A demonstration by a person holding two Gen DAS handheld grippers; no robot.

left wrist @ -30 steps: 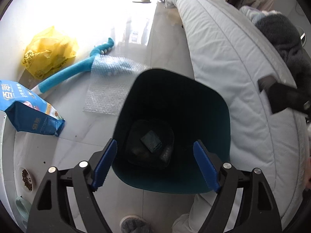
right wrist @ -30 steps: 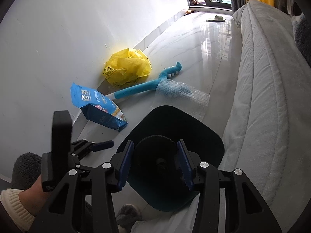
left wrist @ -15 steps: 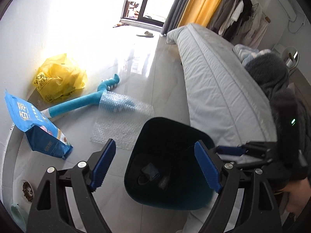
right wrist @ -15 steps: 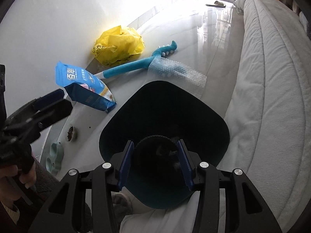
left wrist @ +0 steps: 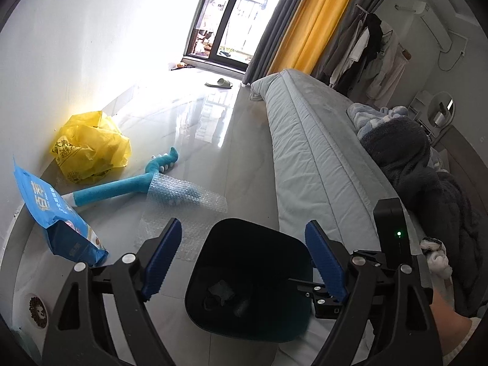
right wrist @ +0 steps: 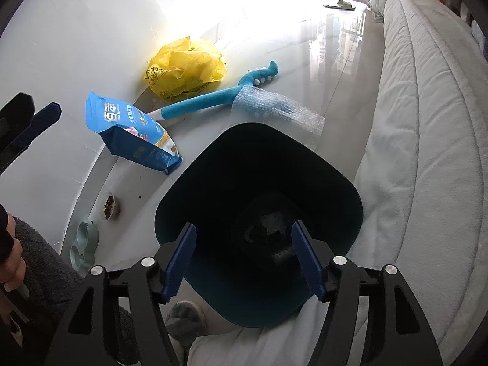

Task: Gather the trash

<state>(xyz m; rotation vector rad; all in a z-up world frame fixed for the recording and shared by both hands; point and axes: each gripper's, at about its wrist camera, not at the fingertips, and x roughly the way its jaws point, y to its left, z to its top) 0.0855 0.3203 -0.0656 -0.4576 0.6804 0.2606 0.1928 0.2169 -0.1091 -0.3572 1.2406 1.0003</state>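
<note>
A dark teal trash bin (right wrist: 259, 158) stands on the floor against the bed. My right gripper (right wrist: 244, 225) hangs over its mouth, jaws opening with nothing between them. Below, a dark round piece (right wrist: 259, 238) and a pale scrap (right wrist: 271, 218) lie on the bin's bottom. My left gripper (left wrist: 242, 228) is open and empty, held higher above the bin (left wrist: 253, 320), near its left rim. On the floor beyond lie a bubble wrap sheet (left wrist: 183, 204), a yellow plastic bag (left wrist: 91, 146) and a blue food pouch (left wrist: 52, 213).
A blue plush toy (left wrist: 122, 186) lies partly under the bubble wrap. The bed (left wrist: 320, 167) runs along the right, with dark blankets (left wrist: 411, 158) on it. A bowl of kibble (right wrist: 109, 207) and a green double dish (right wrist: 84, 241) sit by the wall. A slippered foot (right wrist: 186, 317) is near the bin.
The right gripper's jaws have parted and the dark round piece it held now lies in the bin. The left gripper has risen and tipped up, so more of the room shows.
</note>
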